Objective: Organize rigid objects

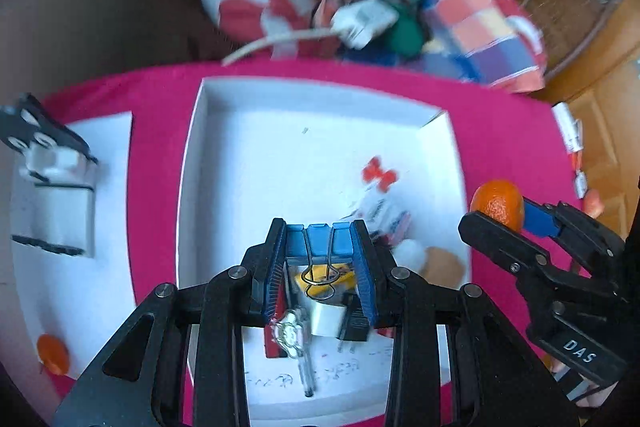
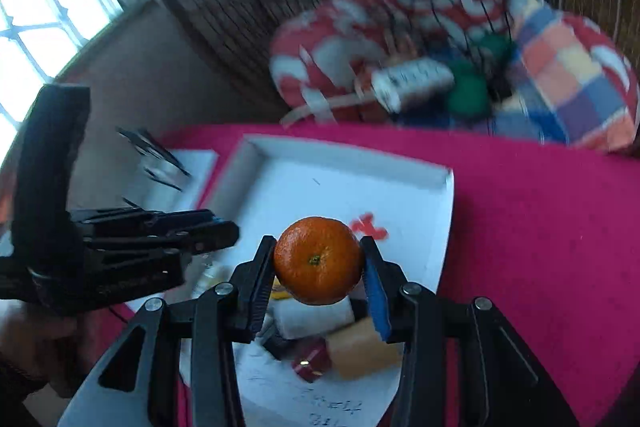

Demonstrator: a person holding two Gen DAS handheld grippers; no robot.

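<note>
My left gripper held a blue binder clip. The jaws were clamped on its two sides, and its wire handles hung down toward me. I held it up over the white box, near the close end.

My right gripper held an orange. The jaws were pressed tight on both sides of it. The orange was up in the air over the box too, at the right side.

The box sat on a pink surface. Down in the box lay some small things in a heap: a little key, a yellow thing, a red bow, a brown block and a small dark red box.

Left of the box was a white sheet with a second orange on it. Behind the surface were red and white bags, all blurry.
</note>
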